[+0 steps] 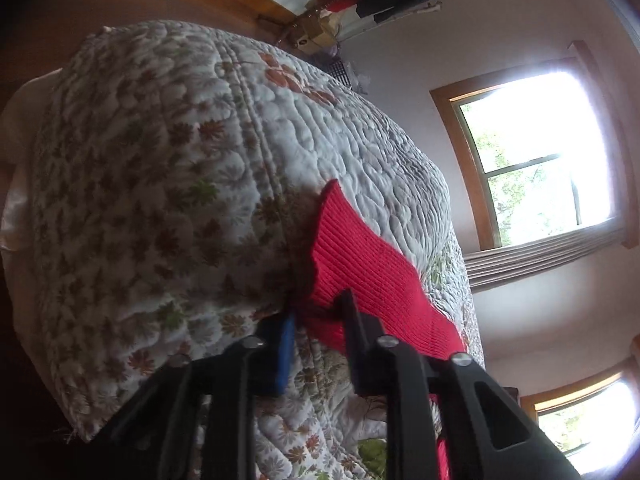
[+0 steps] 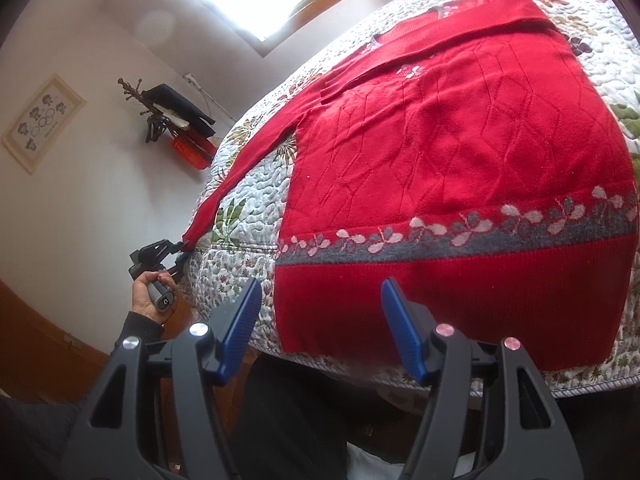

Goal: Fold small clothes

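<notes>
Sweater, red knit: lay flat on quilted bed. Left gripper jaws pinching sleeve cuff at bed edge; right gripper jaws spread above hem. Risk: thin cuff slipping free, sleeve dragging body askew.

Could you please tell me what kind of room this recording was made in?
Most likely a bedroom in a home: a bed covered by a floral quilt, a wood-framed window and a coat rack hung with clothes against the wall.
</notes>
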Motion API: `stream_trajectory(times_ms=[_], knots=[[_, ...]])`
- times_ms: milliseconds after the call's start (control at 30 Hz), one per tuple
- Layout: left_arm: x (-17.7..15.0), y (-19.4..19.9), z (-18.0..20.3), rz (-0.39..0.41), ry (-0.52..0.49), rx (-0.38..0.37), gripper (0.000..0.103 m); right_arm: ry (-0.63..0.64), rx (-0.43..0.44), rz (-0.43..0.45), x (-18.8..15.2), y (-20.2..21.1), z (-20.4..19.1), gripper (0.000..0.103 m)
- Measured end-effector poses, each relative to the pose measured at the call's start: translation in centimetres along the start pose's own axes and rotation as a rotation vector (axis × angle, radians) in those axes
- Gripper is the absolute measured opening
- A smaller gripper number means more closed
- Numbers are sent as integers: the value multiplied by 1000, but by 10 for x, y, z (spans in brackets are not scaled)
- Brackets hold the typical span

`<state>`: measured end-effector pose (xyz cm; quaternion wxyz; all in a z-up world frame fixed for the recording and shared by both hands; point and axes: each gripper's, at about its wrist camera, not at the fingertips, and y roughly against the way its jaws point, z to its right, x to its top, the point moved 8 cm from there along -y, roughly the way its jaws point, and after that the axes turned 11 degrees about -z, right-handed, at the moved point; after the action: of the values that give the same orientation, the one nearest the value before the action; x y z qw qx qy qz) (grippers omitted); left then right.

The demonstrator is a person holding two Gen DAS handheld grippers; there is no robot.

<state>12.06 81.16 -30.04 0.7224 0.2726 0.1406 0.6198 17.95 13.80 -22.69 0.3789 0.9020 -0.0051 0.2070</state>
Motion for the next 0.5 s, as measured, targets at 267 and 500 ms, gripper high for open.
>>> stream_trajectory(times_ms=[267, 500], knots=[[16, 8, 109, 58, -163, -37, 7, 15, 14, 18, 12, 4, 8, 63], [-32, -37, 315, 26, -491, -153, 7, -2, -1, 72, 28, 28, 30, 63]])
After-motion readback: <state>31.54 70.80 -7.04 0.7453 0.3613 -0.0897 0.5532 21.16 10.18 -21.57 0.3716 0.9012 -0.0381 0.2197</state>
